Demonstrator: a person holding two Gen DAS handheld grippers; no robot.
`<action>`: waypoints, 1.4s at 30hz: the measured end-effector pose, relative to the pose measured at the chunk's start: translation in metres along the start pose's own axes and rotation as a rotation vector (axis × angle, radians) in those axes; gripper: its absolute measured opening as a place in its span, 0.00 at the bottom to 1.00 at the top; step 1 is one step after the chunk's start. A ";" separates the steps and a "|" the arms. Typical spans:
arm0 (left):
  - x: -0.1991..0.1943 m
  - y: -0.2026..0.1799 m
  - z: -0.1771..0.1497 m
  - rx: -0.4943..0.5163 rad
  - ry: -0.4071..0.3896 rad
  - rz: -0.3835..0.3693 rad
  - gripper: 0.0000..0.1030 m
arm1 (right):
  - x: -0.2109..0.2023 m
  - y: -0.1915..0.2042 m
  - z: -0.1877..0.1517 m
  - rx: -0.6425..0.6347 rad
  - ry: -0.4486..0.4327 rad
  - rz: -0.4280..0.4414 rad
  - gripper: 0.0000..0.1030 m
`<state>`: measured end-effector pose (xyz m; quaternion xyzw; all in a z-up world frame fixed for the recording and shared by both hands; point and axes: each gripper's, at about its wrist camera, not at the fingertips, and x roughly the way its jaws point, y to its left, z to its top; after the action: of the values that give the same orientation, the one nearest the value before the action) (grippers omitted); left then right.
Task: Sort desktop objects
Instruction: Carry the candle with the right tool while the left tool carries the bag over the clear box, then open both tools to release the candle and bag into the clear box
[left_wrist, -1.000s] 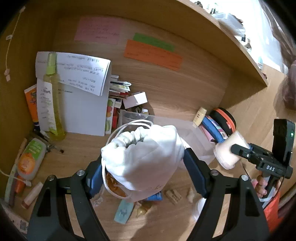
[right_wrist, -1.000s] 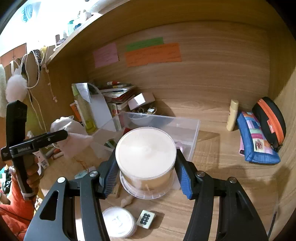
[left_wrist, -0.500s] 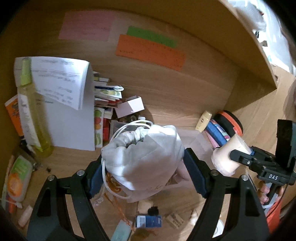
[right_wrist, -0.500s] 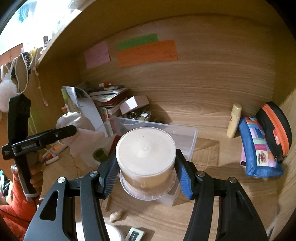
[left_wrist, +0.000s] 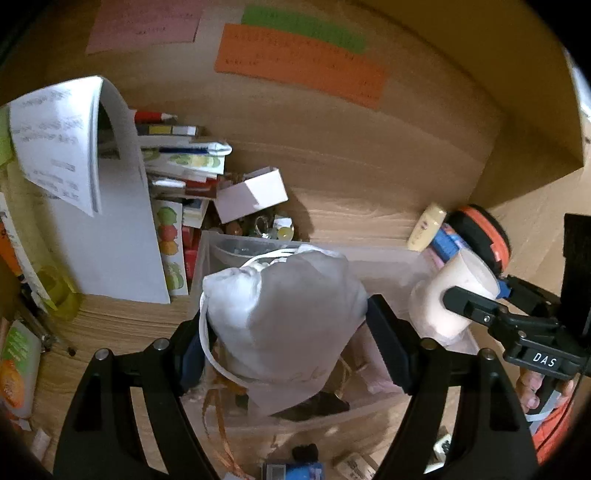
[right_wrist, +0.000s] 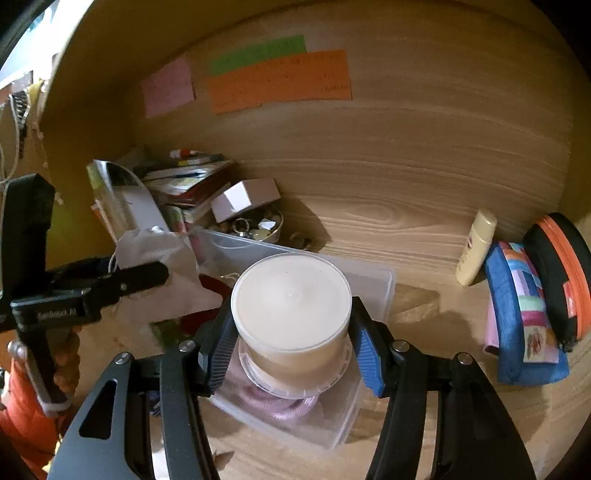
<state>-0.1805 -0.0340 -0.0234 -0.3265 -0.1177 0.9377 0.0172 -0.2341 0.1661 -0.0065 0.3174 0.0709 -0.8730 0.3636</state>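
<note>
On our left, the left gripper (left_wrist: 286, 332) has its jaws clenched on a white pouch (left_wrist: 284, 310), held in the air over the left end of the clear bin (right_wrist: 373, 280). The pouch's drawstring loops down on its left side. Behind it, against the back wall of the bench (right_wrist: 406, 229), lean a sheet of paper (left_wrist: 107, 236), a heap of books (left_wrist: 184, 162) and a small white box (left_wrist: 255, 192).

Moving right, the right gripper (right_wrist: 291, 350) grips a round tub (right_wrist: 291, 295) by its sides, lid up, and holds it above the bin's right half, where something pink (right_wrist: 273, 402) already lies at the bottom. Further right, a cream tube (right_wrist: 474, 251), a blue case (right_wrist: 517, 314) and a black-and-orange case (right_wrist: 557, 280) stand on the bench near the side wall, well clear of the bin.

We judge the step in hand to be the drop-off: both loads are carried over the bin, neither yet set down. Next we should lower each until it rests inside the walls, keep the two grippers from crowding each other, then let the jaws go, tub kept upright, drawstring tucked inside the rim.
</note>
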 end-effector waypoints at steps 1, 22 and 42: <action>0.003 -0.001 0.000 -0.001 0.005 0.009 0.76 | 0.005 0.001 0.001 -0.002 0.004 -0.011 0.52; 0.025 -0.011 -0.014 0.059 0.056 0.072 0.78 | 0.038 -0.002 -0.001 -0.019 0.042 -0.150 0.52; -0.049 -0.015 -0.017 0.069 -0.089 0.047 0.93 | -0.034 0.040 -0.010 -0.139 -0.080 -0.208 0.81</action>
<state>-0.1319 -0.0218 -0.0026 -0.2864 -0.0781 0.9549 0.0010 -0.1840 0.1609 0.0103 0.2472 0.1491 -0.9110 0.2946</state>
